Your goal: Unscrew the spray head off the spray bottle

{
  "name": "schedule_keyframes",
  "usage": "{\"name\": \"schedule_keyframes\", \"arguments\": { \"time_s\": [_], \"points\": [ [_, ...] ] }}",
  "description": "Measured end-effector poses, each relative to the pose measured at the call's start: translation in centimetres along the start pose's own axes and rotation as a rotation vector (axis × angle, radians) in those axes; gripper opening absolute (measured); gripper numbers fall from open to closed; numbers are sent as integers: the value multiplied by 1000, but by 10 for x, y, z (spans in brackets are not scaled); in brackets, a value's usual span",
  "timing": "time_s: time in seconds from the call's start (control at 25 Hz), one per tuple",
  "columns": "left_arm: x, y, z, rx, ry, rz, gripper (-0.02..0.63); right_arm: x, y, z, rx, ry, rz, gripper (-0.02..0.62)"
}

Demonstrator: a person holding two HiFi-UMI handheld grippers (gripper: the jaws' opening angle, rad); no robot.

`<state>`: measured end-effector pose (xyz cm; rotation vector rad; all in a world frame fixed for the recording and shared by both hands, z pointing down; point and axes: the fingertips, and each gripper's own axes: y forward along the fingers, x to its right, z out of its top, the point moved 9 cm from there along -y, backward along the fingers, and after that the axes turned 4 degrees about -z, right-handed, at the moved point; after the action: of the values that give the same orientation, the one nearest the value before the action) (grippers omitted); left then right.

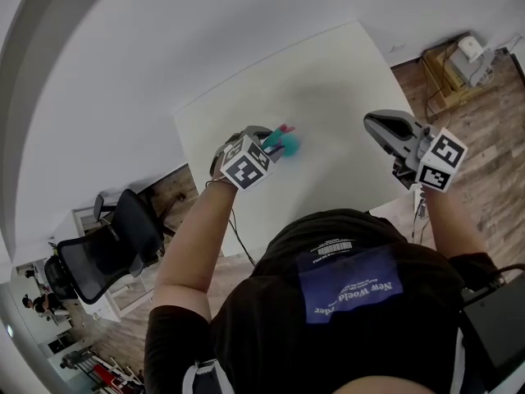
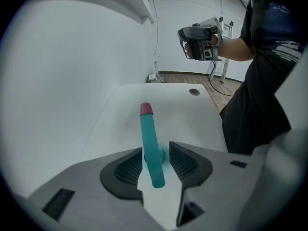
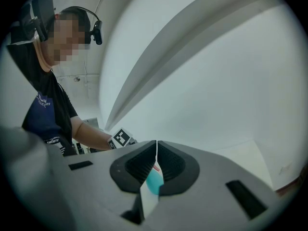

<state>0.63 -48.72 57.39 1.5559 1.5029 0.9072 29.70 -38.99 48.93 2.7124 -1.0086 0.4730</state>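
Bottle [image 2: 149,138]: slim, teal, red tip [image 2: 146,109]. It sits between the fingers [image 2: 130,170] of the left gripper [image 2: 155,150], over the white surface [image 2: 183,109], roughly mid-table in the head view.

Long axis runs along the left fingers. Red tip points away from that gripper, and the rounded teal end pokes back toward its camera. A round teal collar [image 2: 162,155] sits right at the pads.

Left fingers are part-way apart and look clamped on the bottle at that collar. Contact on both pads looks light, so probably not a hard grip.

Can't tell where the head ends and the body starts, or whether the thread is loose at all. My read is that the head isn't off yet.

Right gripper [image 3: 156,146]: fingers [image 3: 171,165] pressed together with nothing in them. The teal blob low in its view is the bottle further off, not something it holds. It's raised and well apart to the right, near the surface edge, aimed back toward the left gripper.

Key relation: the left hand has the bottle and the right is the far one. For a twist, the right fingers must open and come in from the right onto the free end, across the bottle's axis.

Risk: with a light hold, the bottle may spin in the left pads instead of unthreading.
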Motion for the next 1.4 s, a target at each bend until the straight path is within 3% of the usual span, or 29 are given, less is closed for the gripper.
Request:
{"name": "schedule_keyframes", "arguments": {
  "time_s": [0.36,0.76,1.0,1.4],
  "points": [
    [-4,10,-4,-54,1,-16,164,3,-3,2,4,-1,-13,-3],
    [-7,8,0,-30,-6,-44,147,4,-3,0,3,4,-19,-3],
    [-7,-26,8,182,-92,-45,147,2,0,0,-13,18,3,-2],
    [15,-100,13,720,-276,-107,147,-11,18,13,-13,28,116,4]
  ]
}}
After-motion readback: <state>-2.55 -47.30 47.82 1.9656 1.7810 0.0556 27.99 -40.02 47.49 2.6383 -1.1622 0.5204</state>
